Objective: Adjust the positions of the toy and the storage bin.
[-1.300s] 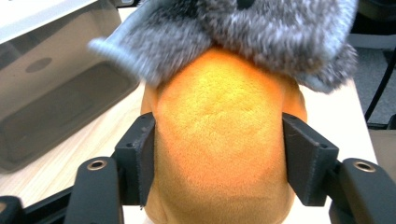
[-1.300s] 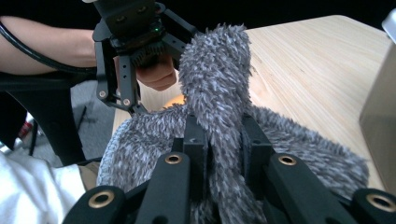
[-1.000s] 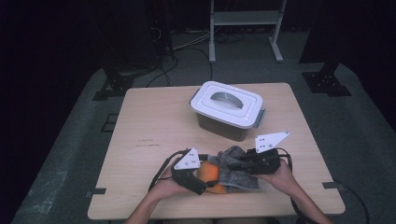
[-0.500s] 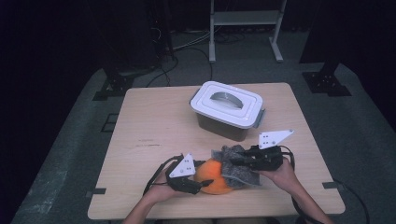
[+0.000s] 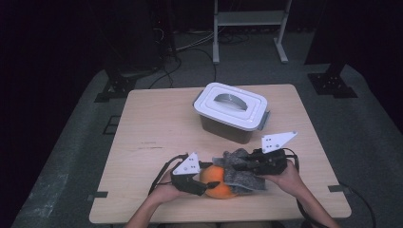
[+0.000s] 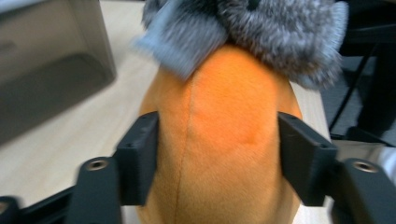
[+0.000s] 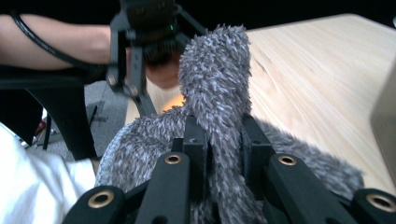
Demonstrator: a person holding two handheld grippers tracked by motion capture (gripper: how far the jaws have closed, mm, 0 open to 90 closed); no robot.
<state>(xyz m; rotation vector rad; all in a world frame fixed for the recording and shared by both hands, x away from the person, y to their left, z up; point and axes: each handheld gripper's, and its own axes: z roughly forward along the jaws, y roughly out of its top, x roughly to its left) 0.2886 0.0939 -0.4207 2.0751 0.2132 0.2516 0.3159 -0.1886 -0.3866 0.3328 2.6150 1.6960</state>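
Orange plush [image 5: 219, 184] — clamped by left gripper [image 5: 209, 183], jaws just closed; grey fuzzy cloth [image 5: 242, 172] pinched by right gripper [image 5: 236, 165]. Peel cloth rightward w/ plush pinned — slowly.

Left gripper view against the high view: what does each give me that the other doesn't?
Left gripper view alone: both pads pressing the orange plush toy's flanks, its seam running down the front. High view alone: the lidded white container, the table edge, and the right gripper pinching the grey fuzzy cloth. Shared: toy and cloth draped over it.
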